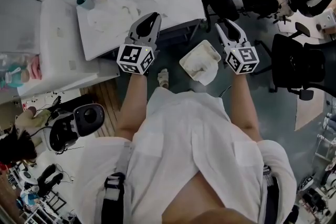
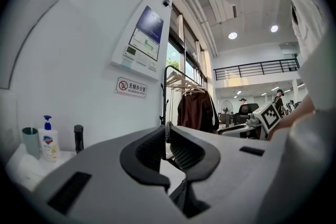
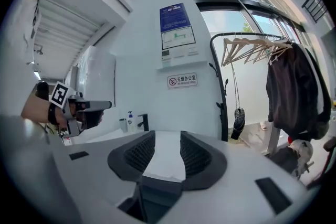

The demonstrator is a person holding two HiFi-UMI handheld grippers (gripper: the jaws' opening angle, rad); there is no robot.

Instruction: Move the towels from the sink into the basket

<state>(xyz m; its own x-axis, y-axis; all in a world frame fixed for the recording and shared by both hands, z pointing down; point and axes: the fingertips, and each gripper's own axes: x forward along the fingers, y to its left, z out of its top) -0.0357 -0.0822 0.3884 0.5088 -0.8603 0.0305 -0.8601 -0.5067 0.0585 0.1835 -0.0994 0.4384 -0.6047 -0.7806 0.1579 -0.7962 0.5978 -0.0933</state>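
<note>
Nearby, our white shirt (image 1: 178,128) is blocking whatever lies under us. We are reading the left gripper (image 1: 149,21) as drawn nearly together, only a sliver between its jaws and nothing in them. The right gripper (image 1: 227,26) is standing partly open, also empty. Between them the basket (image 1: 190,52) is sitting on the floor (image 1: 262,102), its pale contents unclear. Farther off, towels (image 1: 113,13) are lying crumpled in the sink (image 1: 134,21), its rim blending into the white counter (image 1: 100,42).

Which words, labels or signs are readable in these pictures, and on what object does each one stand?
"无烟办公室": on the no-smoking sign; the small line under it is too small to read.
Poster with a blue header: print too small to read.
Soap bottle: label blurred, not readable.
</note>
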